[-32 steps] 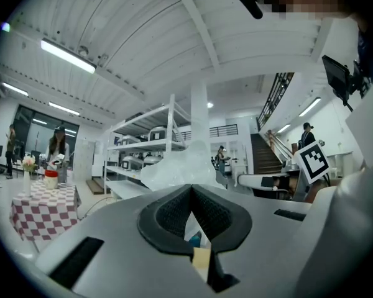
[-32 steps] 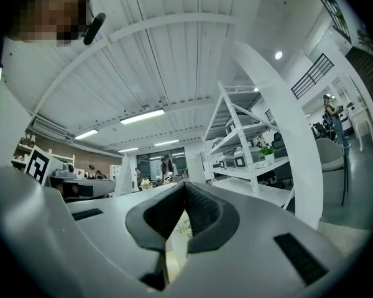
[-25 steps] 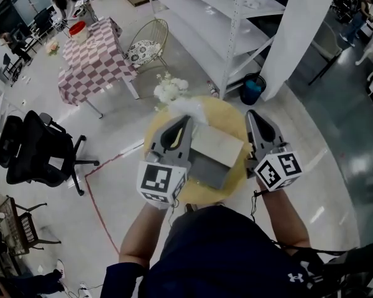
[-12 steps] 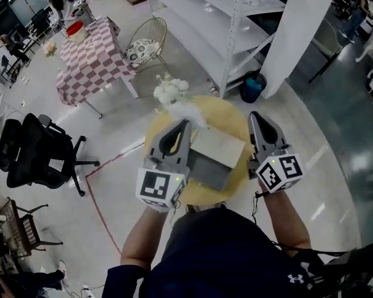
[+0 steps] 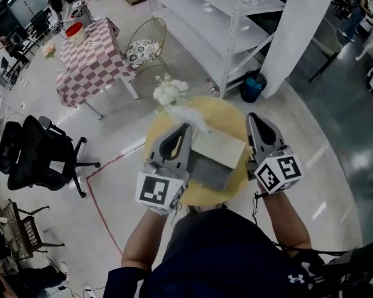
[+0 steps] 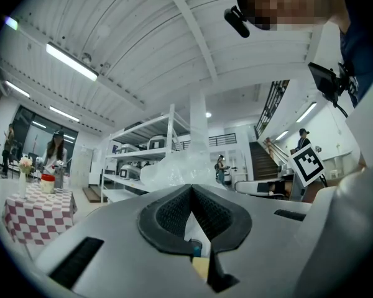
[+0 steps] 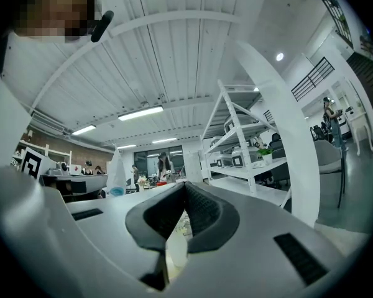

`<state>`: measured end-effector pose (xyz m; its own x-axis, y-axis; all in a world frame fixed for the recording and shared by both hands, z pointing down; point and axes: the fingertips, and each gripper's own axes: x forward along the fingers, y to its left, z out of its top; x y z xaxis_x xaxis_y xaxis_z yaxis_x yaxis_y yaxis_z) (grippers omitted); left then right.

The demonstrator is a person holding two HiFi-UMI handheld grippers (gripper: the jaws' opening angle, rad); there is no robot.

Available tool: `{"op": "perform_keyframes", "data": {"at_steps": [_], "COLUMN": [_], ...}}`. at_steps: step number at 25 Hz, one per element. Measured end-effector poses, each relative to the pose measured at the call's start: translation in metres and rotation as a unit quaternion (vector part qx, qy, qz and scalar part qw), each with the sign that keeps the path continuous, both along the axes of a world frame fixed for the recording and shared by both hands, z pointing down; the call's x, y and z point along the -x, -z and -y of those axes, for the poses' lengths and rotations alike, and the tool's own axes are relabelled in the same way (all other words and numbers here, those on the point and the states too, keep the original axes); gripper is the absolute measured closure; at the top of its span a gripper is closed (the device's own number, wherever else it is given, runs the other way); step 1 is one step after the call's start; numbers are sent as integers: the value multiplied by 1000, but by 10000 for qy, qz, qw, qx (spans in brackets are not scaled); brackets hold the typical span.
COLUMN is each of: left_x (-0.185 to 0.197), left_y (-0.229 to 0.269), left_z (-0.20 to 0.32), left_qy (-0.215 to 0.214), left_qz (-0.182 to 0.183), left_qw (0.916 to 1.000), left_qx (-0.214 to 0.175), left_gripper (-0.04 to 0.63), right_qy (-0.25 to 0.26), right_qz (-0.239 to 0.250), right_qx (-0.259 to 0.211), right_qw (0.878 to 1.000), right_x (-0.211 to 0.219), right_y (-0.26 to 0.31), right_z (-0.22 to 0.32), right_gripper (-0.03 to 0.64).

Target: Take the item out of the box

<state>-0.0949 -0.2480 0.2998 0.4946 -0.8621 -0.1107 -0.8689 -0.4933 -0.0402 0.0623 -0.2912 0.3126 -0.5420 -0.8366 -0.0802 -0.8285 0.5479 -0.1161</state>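
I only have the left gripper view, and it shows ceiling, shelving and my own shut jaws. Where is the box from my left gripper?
Observer: In the head view, the grey box with a pale top panel sits on the round yellow table, just right of the left gripper.
Operator: What is the right gripper doing?
Observer: The right gripper is beside the box's right side. Its jaws are together with nothing between them.
Operator: Any sign of the item?
Observer: Crinkled white wrapping shows at the box's far left corner, just past your jaw tips.
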Motion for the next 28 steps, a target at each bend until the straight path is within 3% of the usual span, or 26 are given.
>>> {"op": "perform_keyframes", "data": {"at_steps": [28], "left_x": [0], "left_y": [-6], "left_z": [2], "left_qy": [-21], "left_qz": [-32], "left_qw": [9999], "left_qx": [148], "left_gripper": [578], "right_qy": [8], "right_qz": [-15], "right_qx": [160], "right_qw": [9999], "right_x": [0], "right_y": [-10], "right_z": [0], "right_gripper": [609]}}
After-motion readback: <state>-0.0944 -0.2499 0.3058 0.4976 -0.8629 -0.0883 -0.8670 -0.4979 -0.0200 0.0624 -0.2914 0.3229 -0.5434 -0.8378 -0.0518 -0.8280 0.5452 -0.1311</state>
